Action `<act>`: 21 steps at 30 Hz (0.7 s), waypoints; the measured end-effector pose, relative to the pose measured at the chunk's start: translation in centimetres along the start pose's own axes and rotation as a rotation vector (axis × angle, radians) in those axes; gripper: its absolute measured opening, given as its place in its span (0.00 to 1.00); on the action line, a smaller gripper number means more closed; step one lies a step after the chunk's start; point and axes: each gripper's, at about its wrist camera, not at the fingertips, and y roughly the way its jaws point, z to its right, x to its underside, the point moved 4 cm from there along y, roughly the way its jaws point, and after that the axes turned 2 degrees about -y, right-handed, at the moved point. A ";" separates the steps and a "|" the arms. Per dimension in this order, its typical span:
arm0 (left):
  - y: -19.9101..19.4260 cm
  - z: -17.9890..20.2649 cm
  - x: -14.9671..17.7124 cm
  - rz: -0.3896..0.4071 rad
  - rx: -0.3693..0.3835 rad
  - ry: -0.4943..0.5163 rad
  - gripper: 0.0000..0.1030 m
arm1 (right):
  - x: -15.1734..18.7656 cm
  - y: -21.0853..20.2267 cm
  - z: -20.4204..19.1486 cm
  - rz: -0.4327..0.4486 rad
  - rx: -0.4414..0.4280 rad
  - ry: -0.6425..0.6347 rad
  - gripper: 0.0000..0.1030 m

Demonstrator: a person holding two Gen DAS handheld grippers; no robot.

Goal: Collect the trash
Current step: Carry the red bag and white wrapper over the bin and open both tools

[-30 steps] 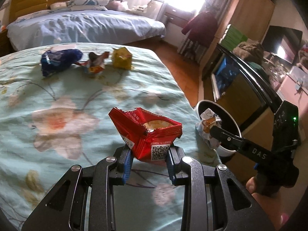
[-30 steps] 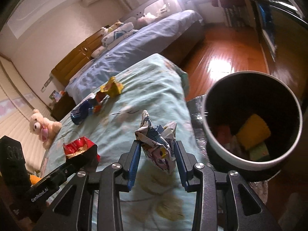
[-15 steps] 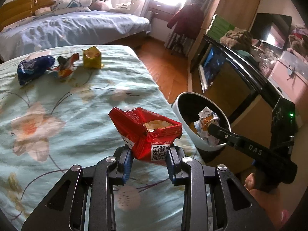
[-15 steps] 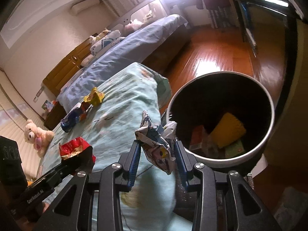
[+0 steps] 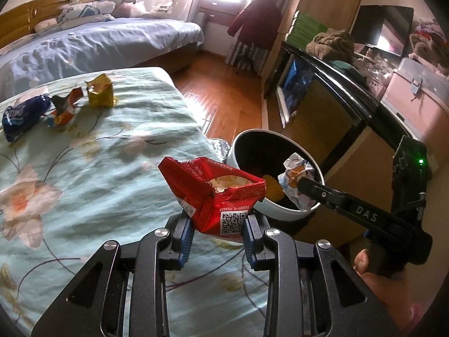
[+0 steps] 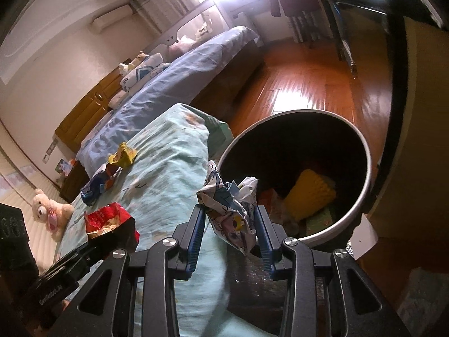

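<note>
Beside the foot of the bed [image 5: 92, 151], on the wooden floor, stands the trash bin [image 6: 362, 146], white outside and dark inside, with a yellow sponge-like piece [image 6: 308, 193] and other scraps lying at its bottom. Left gripper [image 5: 217, 234]: clenched on a torn red snack wrapper [image 5: 213, 193], held by its lower corner between the blue pads, open mouth up, QR code facing the camera; wrapper is above the edge of the bed, just short of the bin. Right gripper [image 6: 230, 230]: clenched on a crumpled white-and-blue wrapper [image 6: 228, 210], pinched between both pads; in the left wrist view this wrapper [image 5: 294, 179] appears over the bin's opening, near the rim, while the right wrist view shows it at the near rim. A hand [image 5: 373, 278] grips the right tool's handle at lower right of the left wrist view. Remaining on the floral bedspread, well apart from both grippers: a blue packet [image 5: 22, 115], a small red-and-orange wrapper [image 5: 64, 109] touching or just beside it, and a yellow packet [image 5: 99, 92] near those two. A second bed with blue bedding [image 5: 92, 42] lies beyond.
</note>
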 end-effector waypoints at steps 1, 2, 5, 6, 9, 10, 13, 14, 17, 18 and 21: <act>0.1 0.2 0.0 -0.002 0.002 0.003 0.27 | 0.0 0.0 0.2 0.001 0.001 0.005 0.36; 0.2 0.4 -0.1 -0.003 0.003 0.007 0.27 | 0.0 -0.1 0.4 0.002 0.003 0.008 0.36; 0.5 1.0 -0.4 -0.004 0.008 0.017 0.27 | -0.1 -0.3 0.8 0.006 0.007 0.016 0.36; 0.6 1.2 -0.5 -0.004 0.010 0.020 0.27 | -0.2 -0.3 1.0 0.008 0.009 0.019 0.36; 0.9 1.9 -0.7 -0.006 0.015 0.031 0.28 | -0.3 -0.4 1.6 0.010 0.015 0.029 0.36; 1.0 2.0 -0.7 -0.007 0.016 0.034 0.28 | -0.4 -0.4 1.8 0.011 0.017 0.033 0.36; 1.4 2.4 -0.8 -0.012 0.020 0.043 0.28 | -0.5 -0.4 2.3 0.013 0.024 0.039 0.36; 1.5 2.6 -0.8 -0.013 0.021 0.045 0.28 | -0.6 -0.4 2.5 0.014 0.026 0.042 0.36; 1.8 2.9 -0.9 -0.018 0.021 0.053 0.28 | -0.7 -0.5 3.0 0.016 0.033 0.048 0.36; 1.9 3.1 -0.9 -0.020 0.022 0.053 0.28 | -0.7 -0.5 3.1 0.016 0.034 0.050 0.36; 2.3 3.4 -1.0 -0.024 0.022 0.061 0.28 | -0.8 -0.5 3.6 0.016 0.040 0.054 0.36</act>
